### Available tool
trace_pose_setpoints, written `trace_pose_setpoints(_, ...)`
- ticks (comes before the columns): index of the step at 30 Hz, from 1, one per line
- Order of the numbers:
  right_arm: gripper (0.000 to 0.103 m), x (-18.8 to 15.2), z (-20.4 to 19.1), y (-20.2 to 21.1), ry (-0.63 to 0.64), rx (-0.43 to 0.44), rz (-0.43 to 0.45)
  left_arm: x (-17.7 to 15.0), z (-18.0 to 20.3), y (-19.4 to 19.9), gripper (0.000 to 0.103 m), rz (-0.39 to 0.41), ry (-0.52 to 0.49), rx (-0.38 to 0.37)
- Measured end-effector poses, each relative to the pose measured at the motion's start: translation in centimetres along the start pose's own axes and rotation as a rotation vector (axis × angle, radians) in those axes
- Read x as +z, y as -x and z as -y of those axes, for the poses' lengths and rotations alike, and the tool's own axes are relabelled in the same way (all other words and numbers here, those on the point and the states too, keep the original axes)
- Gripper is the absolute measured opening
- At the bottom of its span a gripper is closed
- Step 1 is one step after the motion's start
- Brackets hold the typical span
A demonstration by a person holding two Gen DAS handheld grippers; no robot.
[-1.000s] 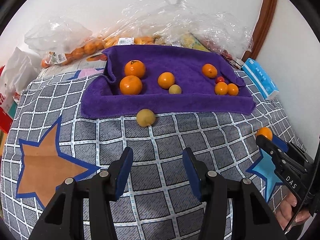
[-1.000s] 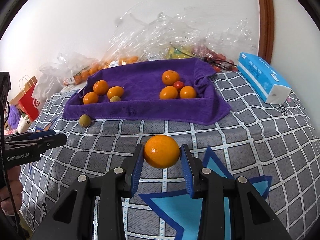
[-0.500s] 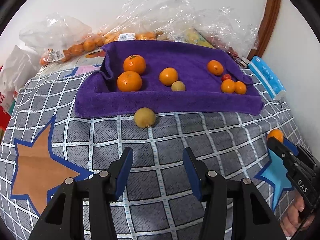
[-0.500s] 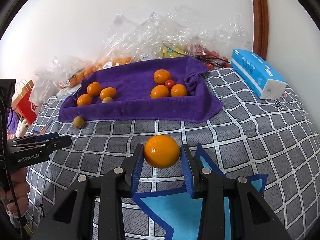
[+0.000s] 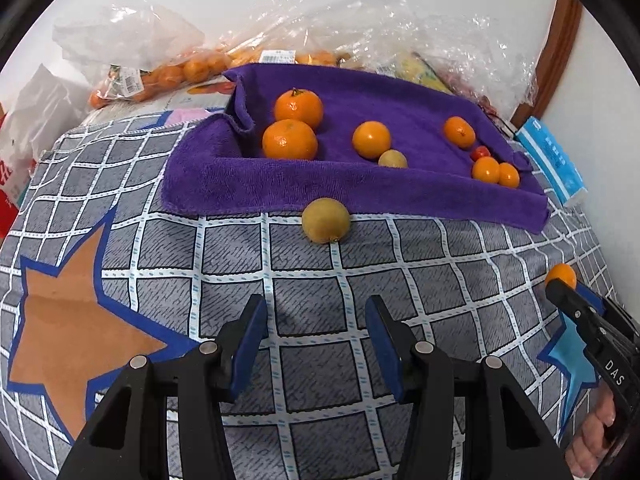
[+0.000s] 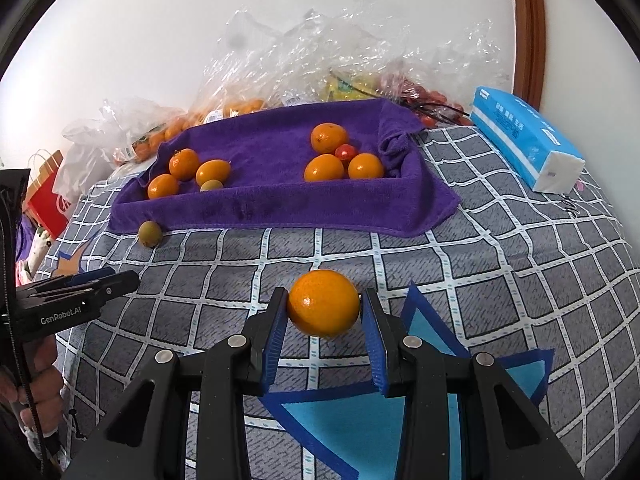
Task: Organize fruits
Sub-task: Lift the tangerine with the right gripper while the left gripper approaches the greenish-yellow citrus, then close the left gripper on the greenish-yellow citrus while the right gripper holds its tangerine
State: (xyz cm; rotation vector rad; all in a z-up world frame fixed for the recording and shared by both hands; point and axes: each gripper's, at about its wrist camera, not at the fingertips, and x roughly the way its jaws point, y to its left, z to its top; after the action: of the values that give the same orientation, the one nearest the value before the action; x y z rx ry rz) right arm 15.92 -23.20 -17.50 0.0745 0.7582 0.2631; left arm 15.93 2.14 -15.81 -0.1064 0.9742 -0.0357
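A purple towel (image 5: 360, 196) (image 6: 280, 204) lies on the checked cover with several oranges on it, plus a small red fruit (image 5: 480, 153) (image 6: 345, 152). One yellow-green fruit (image 5: 326, 221) (image 6: 150, 233) rests on the cover just in front of the towel's near edge. My left gripper (image 5: 316, 320) hovers open short of that fruit, nothing between its blue pads. My right gripper (image 6: 325, 304) is shut on an orange (image 6: 323, 303), held above the cover; that same orange (image 5: 561, 276) shows at the right edge of the left wrist view.
Clear plastic bags (image 5: 360, 40) (image 6: 320, 60) of fruit pile against the wall behind the towel. A blue tissue pack (image 5: 552, 160) (image 6: 524, 138) lies to the right. A red paper bag (image 6: 50, 196) stands at the left edge.
My left gripper has sunk and come closer to the yellow-green fruit, which now looks larger. The right gripper has kept almost still with the orange in it.
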Motion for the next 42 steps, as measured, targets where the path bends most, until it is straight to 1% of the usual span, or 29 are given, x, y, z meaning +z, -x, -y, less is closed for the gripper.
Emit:
trace_pose_setpoints(5,0.037,0.5,-0.2,-0.1,0.007,0.003,0.004,1.2,-0.5,-0.1,0.049,0.009,0.034,-0.01)
trace_pose_setpoints(11,0.037,1.0,0.0,-0.4,0.002,0.004,0.002,2.5,0.1,-0.7,0.049,0.013,0.025,-0.008)
trace_pose_setpoints(16,0.037,1.1,0.4,-0.5,0.0,-0.008,0.001,3.6,0.2,-1.7,0.049,0.008,0.032,-0.031)
trace_pose_setpoints(19,0.037,1.1,0.6,-0.6,-0.002,-0.011,-0.004,4.1,0.2,-2.6,0.049,0.002,0.037,-0.022)
trace_pose_setpoints(21,0.037,1.1,0.7,-0.7,-0.002,-0.015,-0.008,4.4,0.0,-2.9,0.046,0.005,0.05,-0.016)
trace_pose_setpoints(24,0.037,1.1,0.7,-1.0,-0.002,-0.022,-0.015,4.6,-0.4,-3.3,0.035,0.006,0.082,-0.015)
trace_pose_setpoints(25,0.037,1.1,0.7,-1.0,-0.003,-0.024,-0.016,4.6,-0.4,-3.4,0.03,0.008,0.087,-0.013)
trace_pose_setpoints(26,0.037,1.2,0.8,-1.1,-0.005,-0.025,-0.019,4.7,-0.5,-3.4,0.028,0.008,0.089,-0.013)
trace_pose_setpoints(30,0.037,1.3,0.5,-1.3,-0.001,-0.03,-0.027,4.6,-0.8,-3.2,0.028,0.002,0.11,-0.054)
trace_pose_setpoints(36,0.037,1.6,-0.4,-0.7,0.014,-0.031,-0.024,4.1,-0.9,-2.2,0.028,-0.001,0.109,-0.066)
trace_pose_setpoints(42,0.037,2.2,-1.4,0.9,0.02,-0.029,-0.004,3.6,-1.0,0.1,0.028,0.021,0.109,-0.088)
